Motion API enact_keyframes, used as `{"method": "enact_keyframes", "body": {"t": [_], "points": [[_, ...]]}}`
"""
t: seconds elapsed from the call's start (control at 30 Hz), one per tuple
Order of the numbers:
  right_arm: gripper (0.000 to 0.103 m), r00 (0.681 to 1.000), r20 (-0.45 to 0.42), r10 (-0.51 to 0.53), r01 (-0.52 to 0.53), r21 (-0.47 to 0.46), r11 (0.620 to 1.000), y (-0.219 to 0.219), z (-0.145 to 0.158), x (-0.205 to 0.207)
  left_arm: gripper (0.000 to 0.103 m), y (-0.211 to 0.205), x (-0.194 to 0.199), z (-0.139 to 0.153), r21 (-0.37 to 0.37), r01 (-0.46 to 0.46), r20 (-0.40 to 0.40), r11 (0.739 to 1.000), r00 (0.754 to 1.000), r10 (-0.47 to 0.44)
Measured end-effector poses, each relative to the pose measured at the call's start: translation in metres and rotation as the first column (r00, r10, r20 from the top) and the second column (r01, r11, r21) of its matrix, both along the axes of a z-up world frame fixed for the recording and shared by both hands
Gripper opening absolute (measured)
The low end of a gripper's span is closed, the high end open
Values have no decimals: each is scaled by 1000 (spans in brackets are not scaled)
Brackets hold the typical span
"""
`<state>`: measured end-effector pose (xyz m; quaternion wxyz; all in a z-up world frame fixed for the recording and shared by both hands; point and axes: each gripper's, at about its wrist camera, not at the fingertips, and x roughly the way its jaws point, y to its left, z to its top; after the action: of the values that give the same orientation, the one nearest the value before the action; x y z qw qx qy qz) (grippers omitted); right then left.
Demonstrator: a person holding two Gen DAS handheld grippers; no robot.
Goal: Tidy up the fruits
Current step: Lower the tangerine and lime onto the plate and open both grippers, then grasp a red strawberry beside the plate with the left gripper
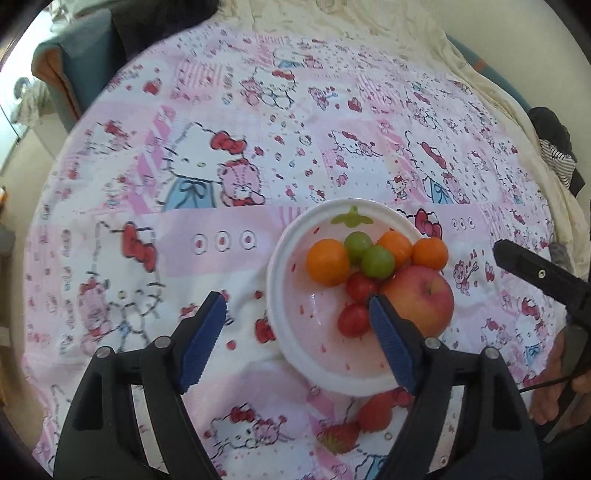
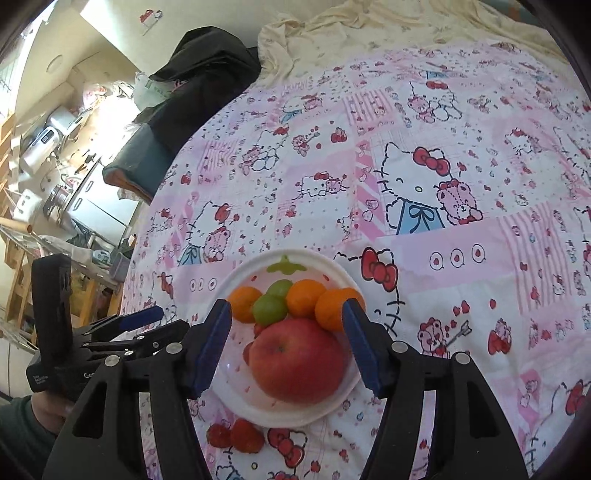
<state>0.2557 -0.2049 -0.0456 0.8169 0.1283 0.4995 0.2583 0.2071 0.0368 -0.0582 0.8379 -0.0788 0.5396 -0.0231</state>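
Observation:
A white plate (image 1: 280,258) (image 2: 343,397) on the Hello Kitty cloth holds a red apple (image 1: 423,299) (image 2: 299,360), three oranges (image 1: 327,262) (image 2: 306,297), two green plums (image 1: 376,260) (image 2: 269,309) and two small red fruits (image 1: 352,319). Two strawberries (image 1: 375,411) (image 2: 247,435) lie on the cloth just in front of the plate. My left gripper (image 1: 295,332) is open and empty above the plate's left edge. My right gripper (image 2: 286,339) is open and empty, its fingers on either side of the apple and above it.
The pink patterned cloth (image 1: 221,166) covers a round table. A cream cloth (image 2: 369,33) lies at the back. A dark cushioned chair (image 2: 177,122) stands at the far left edge. Cluttered shelves (image 2: 44,155) stand beyond. The right gripper's body (image 1: 543,277) shows at the right.

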Motion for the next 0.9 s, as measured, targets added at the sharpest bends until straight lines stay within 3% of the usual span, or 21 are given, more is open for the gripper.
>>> {"method": "enact_keyframes", "body": {"t": [0.13, 0.3, 0.63, 0.8, 0.9], "points": [[65, 1000, -2, -14, 14, 0, 1000, -4, 3, -18, 77, -2, -17, 9, 19, 21, 10, 1000, 1000, -21], [65, 998, 18, -58, 58, -27, 998, -12, 9, -42, 77, -1, -38, 4, -25, 24, -47, 999, 999, -25], [65, 998, -20, -62, 62, -6, 998, -19, 8, -79, 74, -13, -74, -17, -30, 59, -152, 998, 986, -63], [65, 999, -37, -40, 38, -30, 999, -11, 3, -99, 73, -29, -83, -34, -23, 163, -204, 986, 965, -164], [66, 999, -44, -26, 23, -51, 998, -8, 0, -109, 63, -40, -85, -49, -33, 225, -249, 974, 942, -226]]}}
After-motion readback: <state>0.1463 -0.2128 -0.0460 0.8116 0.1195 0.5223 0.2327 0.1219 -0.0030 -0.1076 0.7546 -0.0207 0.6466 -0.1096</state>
